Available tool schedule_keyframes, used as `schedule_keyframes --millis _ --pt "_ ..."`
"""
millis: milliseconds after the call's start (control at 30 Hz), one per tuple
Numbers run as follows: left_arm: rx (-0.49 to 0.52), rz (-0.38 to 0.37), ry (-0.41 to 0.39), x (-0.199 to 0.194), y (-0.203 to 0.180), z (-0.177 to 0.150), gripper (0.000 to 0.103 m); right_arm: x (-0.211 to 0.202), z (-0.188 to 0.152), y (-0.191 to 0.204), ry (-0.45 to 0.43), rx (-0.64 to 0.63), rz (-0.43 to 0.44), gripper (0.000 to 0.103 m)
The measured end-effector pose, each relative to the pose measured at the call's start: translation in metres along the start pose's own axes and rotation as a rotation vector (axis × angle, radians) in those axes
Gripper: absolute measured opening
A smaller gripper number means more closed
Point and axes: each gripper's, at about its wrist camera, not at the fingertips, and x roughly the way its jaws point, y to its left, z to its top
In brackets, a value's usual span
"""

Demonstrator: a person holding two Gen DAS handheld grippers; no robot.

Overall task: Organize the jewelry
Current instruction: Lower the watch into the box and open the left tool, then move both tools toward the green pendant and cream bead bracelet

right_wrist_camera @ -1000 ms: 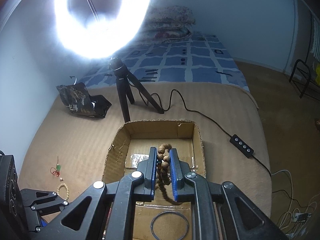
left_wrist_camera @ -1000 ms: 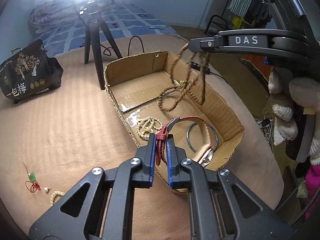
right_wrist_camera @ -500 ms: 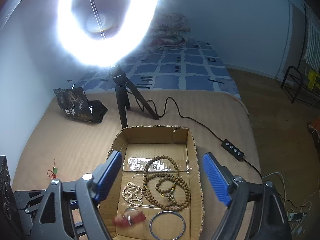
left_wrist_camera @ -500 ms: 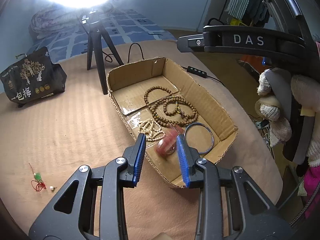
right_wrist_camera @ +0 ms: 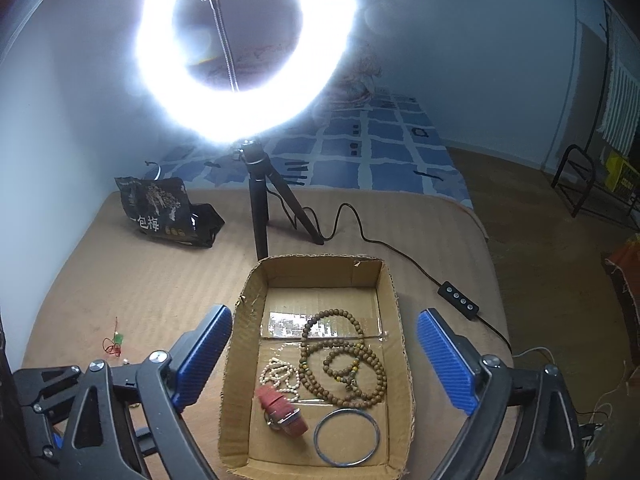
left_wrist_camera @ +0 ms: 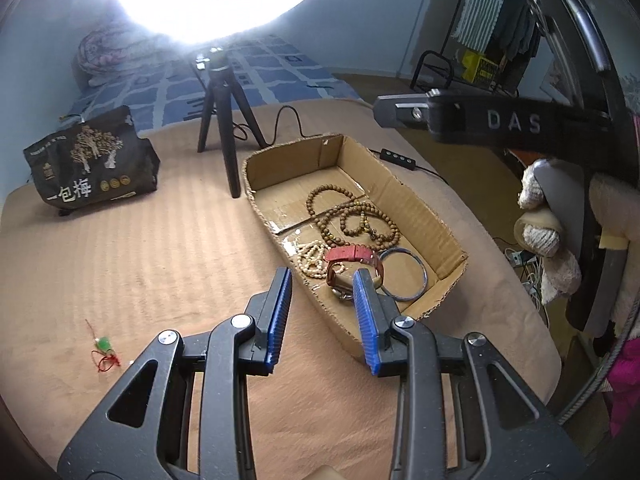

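L gripper (left_wrist_camera: 322,312) hovers over box (left_wrist_camera: 416,204) edge, fingers spread, empty; R gripper (right_wrist_camera: 324,360) above box, spread wide, nothing held.

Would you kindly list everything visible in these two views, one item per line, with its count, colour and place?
cardboard box: one, brown, on the tan mat, open-topped.
wooden bead strand: one, brown, coiled mid-box.
pale bead bracelet: one, cream, left of the wooden beads, inside the box.
red watch: one, red strap, near end of the box.
metal bangle: one, silver, near right corner of the box.
red cord charm: one, red and green, on the mat left of the box.
snack bag: one, black, far left on the mat.
ring light: one, white, on a black tripod behind the box.
inline switch: one, black, right of the box.
left gripper: open, empty.
right gripper: open, empty.
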Motion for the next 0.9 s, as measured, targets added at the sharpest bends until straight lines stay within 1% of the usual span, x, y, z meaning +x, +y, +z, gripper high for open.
schedule_keyframes --millis 267,433,500,533,600,667,700,733,800,900 --pt "-0.013 0.045 -0.038 -0.031 0.023 -0.006 0.031 -0.022 -0.006 0.016 -0.024 0.03 -0.01 0.096" --pt "-0.034 0.067 -0.06 -0.05 0.047 -0.015 0.032 -0.036 -0.013 0.028 -0.043 0.054 -0.001 0.096" --pt "-0.043 0.083 -0.079 -0.059 0.061 -0.021 0.045 -0.042 -0.017 0.034 -0.057 0.054 -0.01 0.096" --pt "-0.051 0.092 -0.092 -0.064 0.069 -0.023 0.053 -0.045 -0.02 0.039 -0.067 0.051 -0.015 0.096" --pt "-0.064 0.12 -0.107 -0.07 0.083 -0.027 0.054 -0.05 -0.025 0.047 -0.078 0.042 -0.014 0.096" --pt "-0.085 0.153 -0.104 -0.074 0.103 -0.031 0.054 -0.054 -0.032 0.06 -0.087 0.027 -0.003 0.096" --pt "-0.098 0.162 -0.099 -0.076 0.112 -0.032 0.054 -0.055 -0.035 0.066 -0.089 0.019 0.002 0.101" --pt "-0.113 0.169 -0.094 -0.076 0.121 -0.033 0.054 -0.055 -0.039 0.074 -0.092 0.01 0.006 0.103" --pt "-0.149 0.193 -0.085 -0.079 0.141 -0.037 0.054 -0.055 -0.046 0.087 -0.096 -0.006 0.02 0.103" --pt "-0.176 0.231 -0.072 -0.078 0.168 -0.043 0.054 -0.049 -0.056 0.11 -0.075 -0.042 0.055 0.103"
